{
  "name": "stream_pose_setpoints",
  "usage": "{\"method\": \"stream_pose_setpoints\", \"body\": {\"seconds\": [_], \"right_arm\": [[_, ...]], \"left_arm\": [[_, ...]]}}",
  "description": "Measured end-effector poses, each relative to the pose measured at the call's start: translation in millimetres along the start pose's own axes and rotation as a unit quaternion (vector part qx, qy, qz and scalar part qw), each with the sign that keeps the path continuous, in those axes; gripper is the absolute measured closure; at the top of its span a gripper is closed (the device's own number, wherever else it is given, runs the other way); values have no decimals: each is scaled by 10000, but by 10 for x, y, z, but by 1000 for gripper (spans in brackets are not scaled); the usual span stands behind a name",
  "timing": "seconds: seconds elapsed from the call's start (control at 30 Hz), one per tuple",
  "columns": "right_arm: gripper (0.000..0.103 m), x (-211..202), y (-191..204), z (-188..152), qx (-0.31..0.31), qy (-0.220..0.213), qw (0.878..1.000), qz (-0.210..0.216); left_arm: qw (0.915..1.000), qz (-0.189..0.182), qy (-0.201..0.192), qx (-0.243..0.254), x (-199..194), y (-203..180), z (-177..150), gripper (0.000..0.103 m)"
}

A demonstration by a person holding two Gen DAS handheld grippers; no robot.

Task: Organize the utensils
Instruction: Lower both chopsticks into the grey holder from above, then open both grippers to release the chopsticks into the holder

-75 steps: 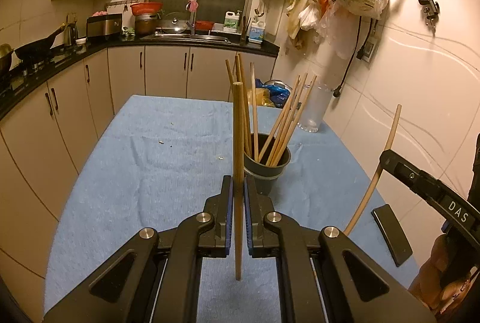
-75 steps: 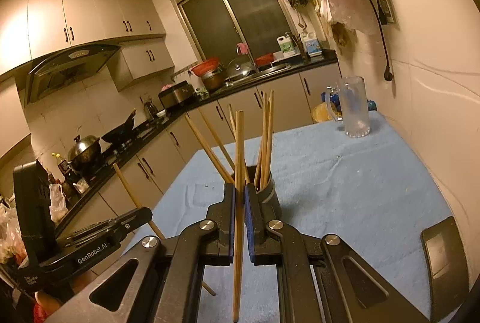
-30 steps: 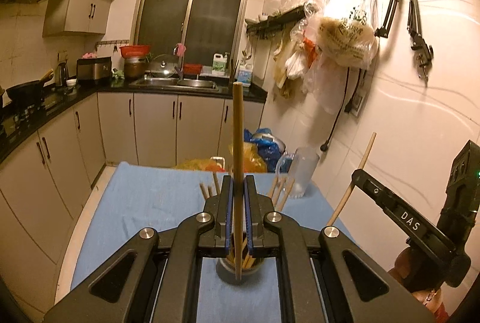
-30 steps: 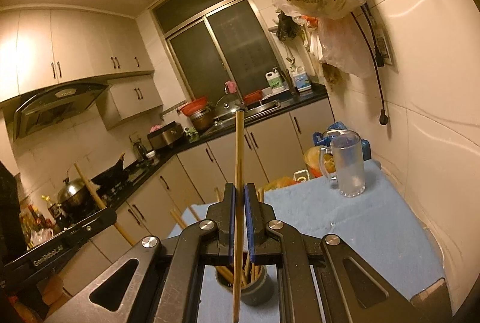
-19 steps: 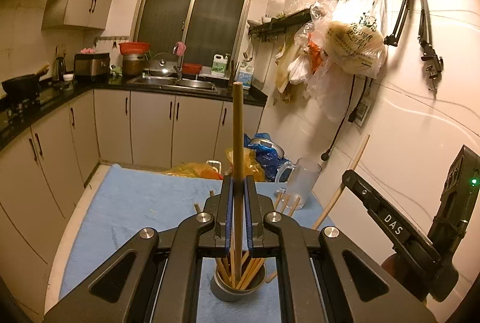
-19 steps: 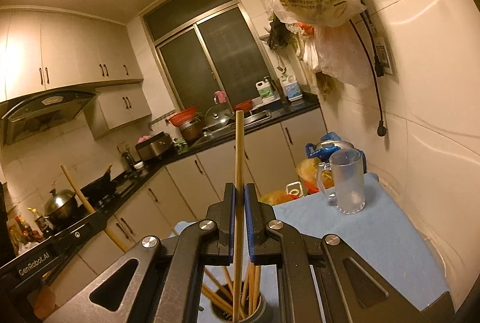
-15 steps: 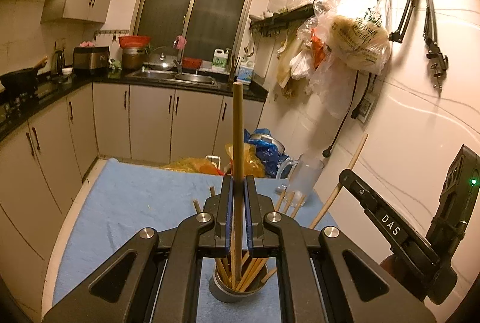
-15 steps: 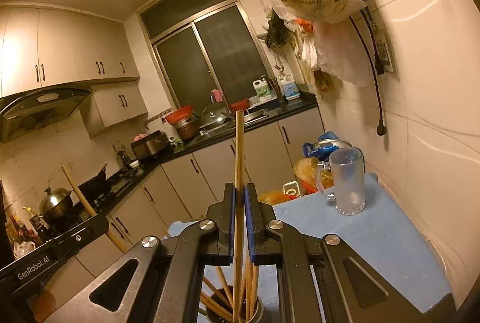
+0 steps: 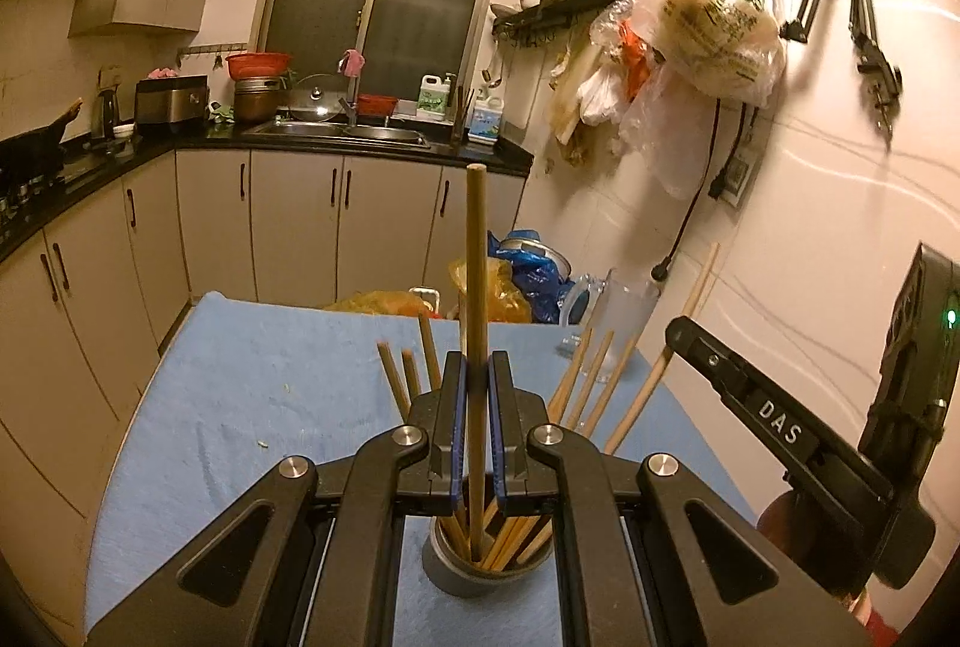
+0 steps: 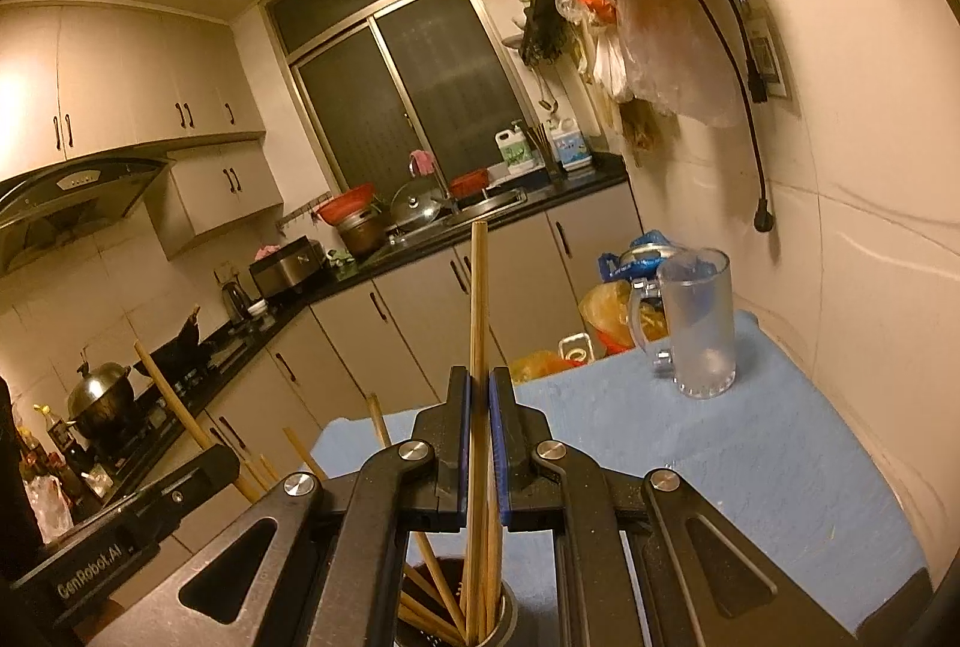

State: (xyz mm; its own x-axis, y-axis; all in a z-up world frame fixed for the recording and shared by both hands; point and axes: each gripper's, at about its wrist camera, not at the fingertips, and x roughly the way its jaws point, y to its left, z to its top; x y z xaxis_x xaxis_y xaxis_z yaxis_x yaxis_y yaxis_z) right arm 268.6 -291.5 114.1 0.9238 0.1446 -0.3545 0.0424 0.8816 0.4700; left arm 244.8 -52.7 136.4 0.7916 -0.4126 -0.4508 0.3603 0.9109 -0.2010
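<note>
Chopsticks fill your view. Your left tool (image 9: 474, 407) is clenched on one upright chopstick (image 9: 475, 287) at frame centre, its lower tip reaching into the grey cup (image 9: 480, 566) at bottom centre, among the other chopsticks (image 9: 585, 377) fanned out there. Your right tool (image 10: 479, 407), centre of its own frame, is likewise clenched on a second chopstick (image 10: 477, 299), whose lower end also dips into the cup's mouth (image 10: 501, 620) at the bottom edge. Both views show the cup standing on the blue-covered tabletop (image 9: 270, 395). A clear glass mug (image 10: 699, 329) stands at right of centre, well apart from the cup.
</note>
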Motion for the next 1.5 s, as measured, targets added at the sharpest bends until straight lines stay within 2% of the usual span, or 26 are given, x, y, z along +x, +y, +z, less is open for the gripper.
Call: {"method": "stream_pose_setpoints", "body": {"seconds": [0.47, 0.83, 1.23, 1.33, 1.4, 1.43, 1.5], "right_arm": [[96, 160, -46, -247, 2, 292, 9996, -35], [96, 240, -26, -389, -21, 489, 9988, -33], [95, 262, -65, -400, 67, 657, 9978, 89], [95, 196, -53, -360, 73, 642, 9978, 137], [91, 114, -53, -336, 121, 600, 9980, 163], [89, 47, -52, -315, 145, 555, 9982, 170], [77, -68, -44, -289, 132, 455, 9988, 133]], "left_arm": [[9975, 352, -54, 605, 90, -128, -343, 96], [9978, 420, 148, 488, 226, 5, -479, 96], [9978, 492, 277, 334, 279, 123, -561, 94], [9977, 532, 296, 293, 266, 146, -546, 84], [9977, 586, 240, 242, 205, 179, -541, 73], [9977, 605, 209, 201, 170, 197, -535, 70], [9978, 637, 152, 127, 96, 227, -518, 66]]}}
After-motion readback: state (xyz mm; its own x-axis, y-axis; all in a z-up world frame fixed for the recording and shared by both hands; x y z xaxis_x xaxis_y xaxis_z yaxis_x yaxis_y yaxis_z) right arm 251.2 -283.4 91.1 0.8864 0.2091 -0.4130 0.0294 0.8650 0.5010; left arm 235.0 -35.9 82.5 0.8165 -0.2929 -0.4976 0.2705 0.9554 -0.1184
